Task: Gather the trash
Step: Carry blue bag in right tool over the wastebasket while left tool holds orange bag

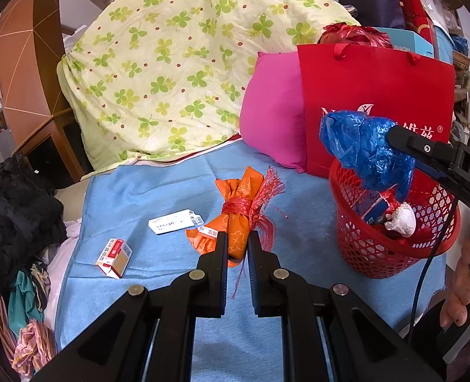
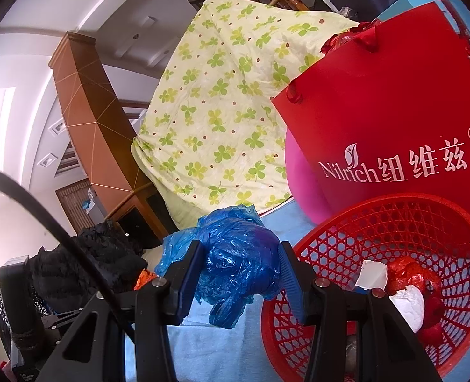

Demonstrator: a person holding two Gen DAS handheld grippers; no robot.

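An orange wrapper bundle (image 1: pixel 235 219) tied with red string lies on the blue cloth (image 1: pixel 139 191). My left gripper (image 1: pixel 238 238) has its jaws nearly together at the bundle's near end, and I cannot tell whether the pads pinch it. To its left lie a red-and-white medicine box (image 1: pixel 114 256) and a flat white box (image 1: pixel 176 221). My right gripper (image 2: pixel 241 254) is shut on a crumpled blue plastic bag (image 2: pixel 235 264), held above the left rim of the red mesh basket (image 2: pixel 330 232). The basket (image 1: pixel 394 270) holds a white paper wad (image 1: pixel 400 219) and red plastic.
A red paper bag (image 1: pixel 378 95) and pink pillow (image 1: pixel 273 121) stand right behind the basket. A clover-print quilt (image 1: pixel 171 63) is piled at the back. Black clothing (image 1: pixel 15 207) lies at the left edge. A black cable (image 1: pixel 426 270) and a person's hand (image 1: pixel 461 286) are at right.
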